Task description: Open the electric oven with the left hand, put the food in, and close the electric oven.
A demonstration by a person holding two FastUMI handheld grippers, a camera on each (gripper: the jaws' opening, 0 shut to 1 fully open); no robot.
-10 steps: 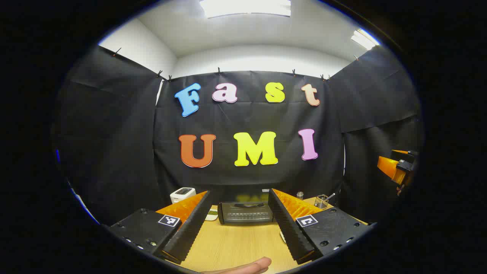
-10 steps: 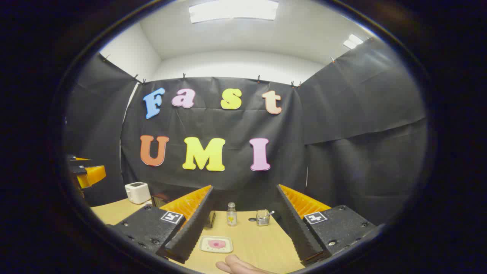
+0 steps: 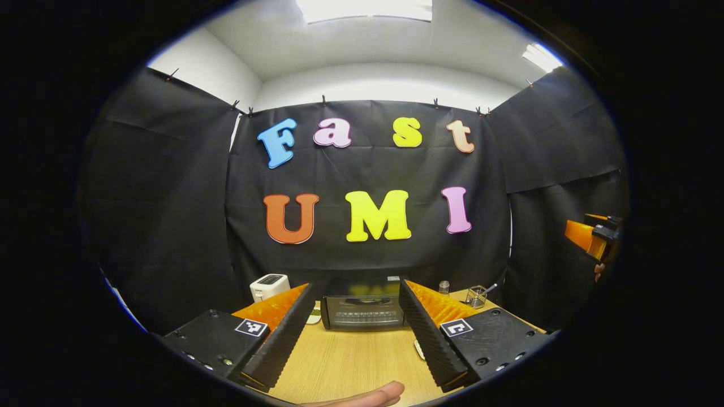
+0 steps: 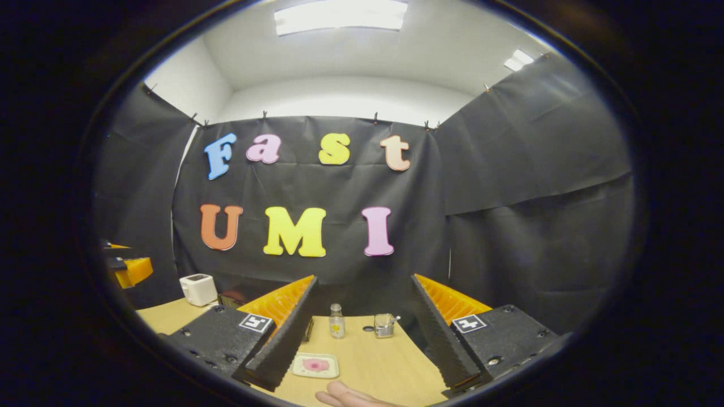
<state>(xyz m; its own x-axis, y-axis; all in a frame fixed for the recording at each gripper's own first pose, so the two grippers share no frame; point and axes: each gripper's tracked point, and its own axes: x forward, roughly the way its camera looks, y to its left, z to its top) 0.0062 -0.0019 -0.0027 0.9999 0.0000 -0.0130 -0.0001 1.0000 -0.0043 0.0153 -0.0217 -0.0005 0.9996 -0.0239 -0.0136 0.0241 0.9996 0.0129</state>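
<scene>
Electric oven (image 3: 363,310), dark, glass door closed, on wooden table (image 3: 350,362)

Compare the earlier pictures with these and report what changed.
Little changed. The left gripper tipped slightly downward, so the black electric oven sits higher between its open fingers. The right gripper swung slightly right; the white plate of pink food shifted left. Nothing was gripped or released; the oven door remains closed.

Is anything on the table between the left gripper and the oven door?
Nothing visible does. Bare table runs from the open left gripper straight to the closed oven. The toaster stands off to the oven's left.
</scene>
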